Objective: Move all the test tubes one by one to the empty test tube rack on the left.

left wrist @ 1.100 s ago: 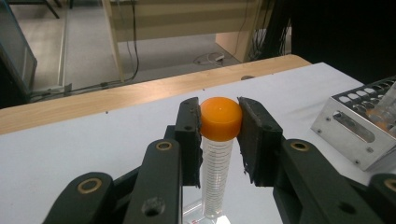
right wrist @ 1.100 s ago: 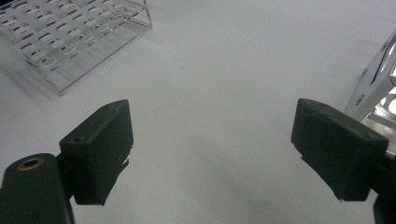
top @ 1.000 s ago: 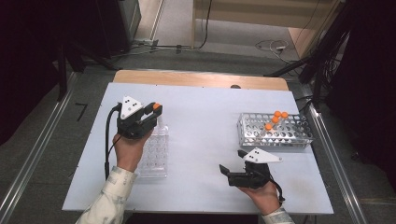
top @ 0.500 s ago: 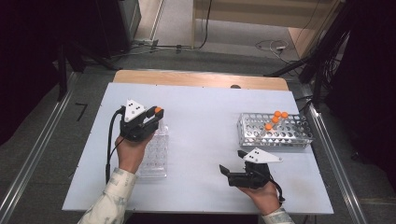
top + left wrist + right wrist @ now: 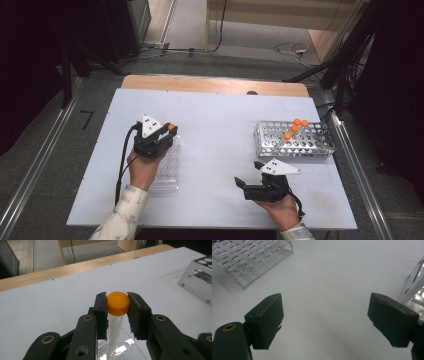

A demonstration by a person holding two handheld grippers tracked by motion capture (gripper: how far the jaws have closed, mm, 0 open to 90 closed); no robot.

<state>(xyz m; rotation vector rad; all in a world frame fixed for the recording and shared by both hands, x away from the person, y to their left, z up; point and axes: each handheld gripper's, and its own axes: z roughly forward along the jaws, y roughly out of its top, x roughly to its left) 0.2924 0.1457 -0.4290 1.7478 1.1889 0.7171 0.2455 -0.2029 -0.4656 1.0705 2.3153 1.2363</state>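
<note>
Left hand-held gripper [image 5: 117, 306]: clamped on the orange screw cap of a clear plastic graduated tube [image 5: 115, 322], one jaw on each side of the cap, so the tube hangs upright beneath it.
Tube position: its lower end is down among the holes of the clear acrylic tube rack [image 5: 167, 167] on the left of the white table [image 5: 215, 115]; whether it touches the bottom cannot be told.
Reason for hold: gripping the cap keeps the tube vertical, which suits lowering it straight into a hole.
Right hand-held gripper [image 5: 325, 320]: jaws spread wide with nothing between them, held low over the table, near the front.
Metal perforated tube rack [image 5: 295, 141]: on the right, three orange-capped tubes [image 5: 296, 127] standing in it, probably the supply.
</note>
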